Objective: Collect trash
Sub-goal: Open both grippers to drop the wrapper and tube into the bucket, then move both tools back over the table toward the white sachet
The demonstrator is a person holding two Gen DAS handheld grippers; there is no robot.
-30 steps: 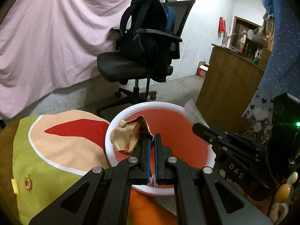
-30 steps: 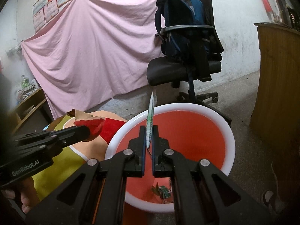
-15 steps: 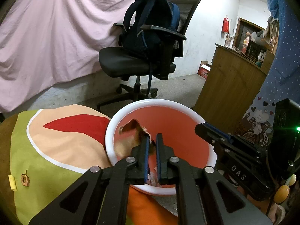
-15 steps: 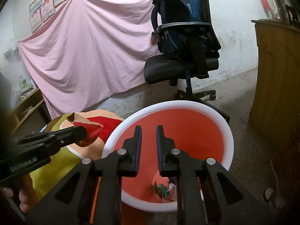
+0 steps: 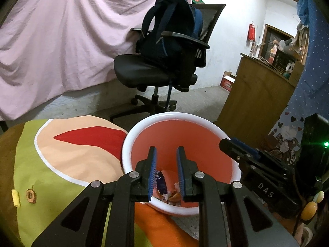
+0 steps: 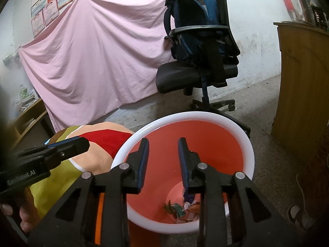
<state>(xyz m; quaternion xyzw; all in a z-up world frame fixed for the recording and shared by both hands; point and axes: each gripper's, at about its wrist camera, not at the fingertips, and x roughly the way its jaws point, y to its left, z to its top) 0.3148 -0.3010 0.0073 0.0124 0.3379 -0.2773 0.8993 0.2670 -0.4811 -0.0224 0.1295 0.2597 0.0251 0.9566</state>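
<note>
Blue-padded jaws on both claws have just been opening, nothing between them. Left gripper (image 5: 166, 169) and right gripper (image 6: 163, 160) both hang over the red bin (image 6: 249, 146), tilted down into it. Scraps (image 6: 181, 210) lie at the bin's bottom: light, crinkly, limp, prob. easiest pinched by an edge. Small bits (image 5: 30, 195) left on the cushion (image 5: 61, 164), near left.

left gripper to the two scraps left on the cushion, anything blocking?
Nothing visible does. The left gripper hangs open and empty over the red bin; the yellow scrap and brown ring scrap lie exposed on the cushion, with bare fabric between.
</note>
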